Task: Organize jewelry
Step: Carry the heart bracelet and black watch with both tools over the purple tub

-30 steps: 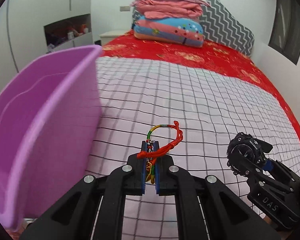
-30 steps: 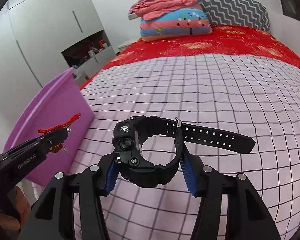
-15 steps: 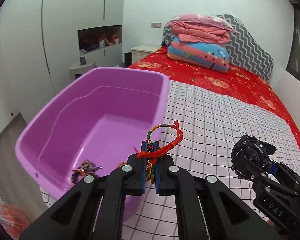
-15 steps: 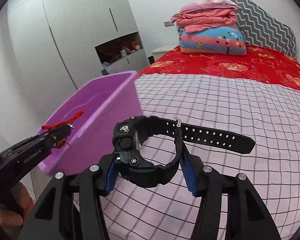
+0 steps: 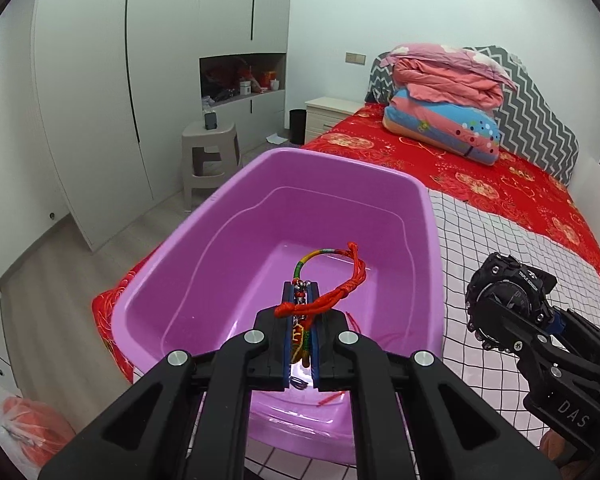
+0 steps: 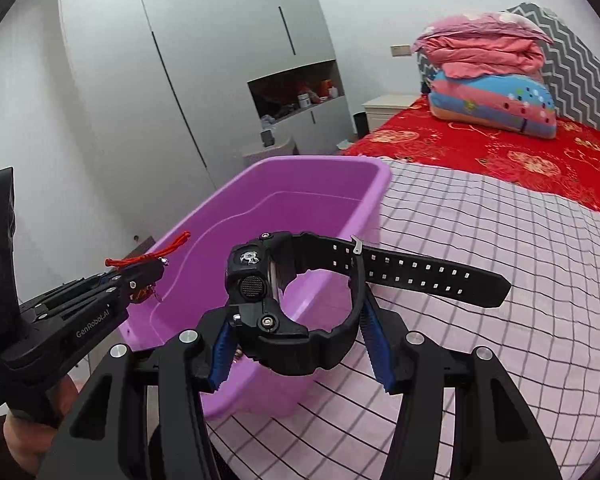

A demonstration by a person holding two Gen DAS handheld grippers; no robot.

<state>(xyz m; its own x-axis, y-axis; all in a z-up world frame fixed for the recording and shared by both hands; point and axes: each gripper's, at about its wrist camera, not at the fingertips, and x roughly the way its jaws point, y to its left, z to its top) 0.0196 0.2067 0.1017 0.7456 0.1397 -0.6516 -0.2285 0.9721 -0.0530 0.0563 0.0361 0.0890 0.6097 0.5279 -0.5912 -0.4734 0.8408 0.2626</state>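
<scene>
My left gripper is shut on a red and multicoloured cord bracelet, whose loop sticks out past the fingertips. It hangs above the inside of a purple plastic tub standing at the bed's edge. My right gripper is shut on a chunky black wristwatch. The blue pads press the band's loop from both sides, and the strap's free end points right. The watch hovers near the tub's right rim. The left gripper shows at the left of the right wrist view, over the tub's near left part.
Loose red threads lie on the tub's floor. The bed has a pink checked sheet and a red cover, with folded quilts at the head. A stool, a nightstand and white wardrobes stand left of the bed.
Both grippers have swung left and risen, from over the checked sheet to the purple tub. The tub has come from the left edge to the middle of both views. Both grips are unchanged.
</scene>
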